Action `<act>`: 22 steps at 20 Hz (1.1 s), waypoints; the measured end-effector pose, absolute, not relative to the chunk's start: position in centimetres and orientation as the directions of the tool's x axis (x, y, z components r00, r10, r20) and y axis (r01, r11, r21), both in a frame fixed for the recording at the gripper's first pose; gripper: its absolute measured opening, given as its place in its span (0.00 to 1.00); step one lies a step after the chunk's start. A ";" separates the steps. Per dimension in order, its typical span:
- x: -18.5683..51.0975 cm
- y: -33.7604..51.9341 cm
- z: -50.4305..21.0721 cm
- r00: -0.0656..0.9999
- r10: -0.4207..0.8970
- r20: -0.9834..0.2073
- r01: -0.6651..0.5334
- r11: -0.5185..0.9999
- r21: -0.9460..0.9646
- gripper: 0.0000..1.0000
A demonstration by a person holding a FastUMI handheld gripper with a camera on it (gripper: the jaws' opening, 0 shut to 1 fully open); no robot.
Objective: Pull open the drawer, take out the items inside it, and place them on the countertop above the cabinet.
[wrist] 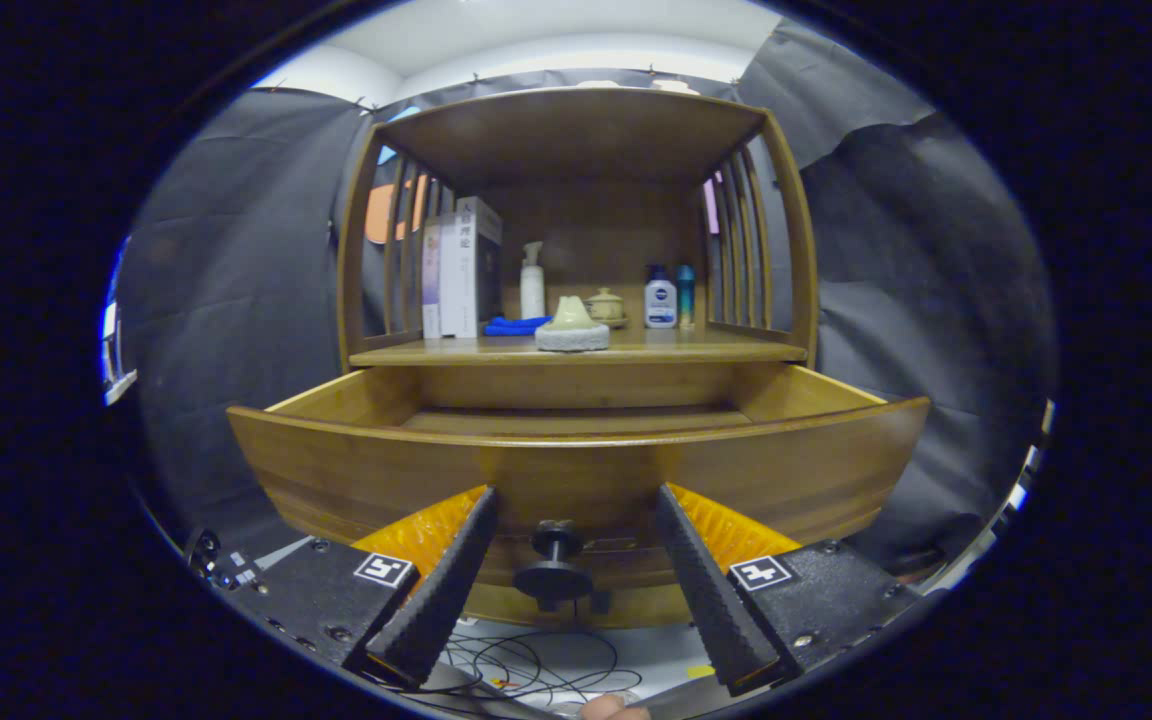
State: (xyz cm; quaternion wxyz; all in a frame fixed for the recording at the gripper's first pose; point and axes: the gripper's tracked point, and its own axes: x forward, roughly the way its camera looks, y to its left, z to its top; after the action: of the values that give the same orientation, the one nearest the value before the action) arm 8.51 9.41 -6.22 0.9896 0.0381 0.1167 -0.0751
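Note:
A wooden cabinet stands ahead, and its drawer [576, 470] is pulled out toward me. The drawer's dark round knob [555, 560] sits between my fingers without touching either one. My gripper [576, 585] is open, its fingers [441, 590] spread wide to both sides of the knob. From this low angle only the far strip of the drawer's bottom shows; the rest of its inside is hidden behind the front panel. On the countertop [696, 350] above the drawer rests a pale cone-shaped piece on a round grey base [572, 326], near the front edge.
Further back on the countertop stand upright books [461, 265], a white pump bottle [532, 282], a blue cloth [514, 325], a small lidded jar [605, 305] and two bottles [661, 297]. Slatted sides and a top shelf enclose that space. Cables [536, 660] lie on the floor below.

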 end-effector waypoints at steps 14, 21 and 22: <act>9.1 10.3 -6.1 0.965 -0.156 -0.209 0.173 0.983 0.067 0.96; 12.4 10.1 -5.6 0.961 -0.170 -0.217 0.187 0.981 0.058 0.96; 13.1 10.1 -5.2 0.962 -0.173 -0.213 0.190 0.980 0.062 0.96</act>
State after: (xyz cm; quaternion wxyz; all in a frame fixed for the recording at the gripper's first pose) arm 13.11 10.10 -5.18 0.9895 0.0407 0.1036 -0.0916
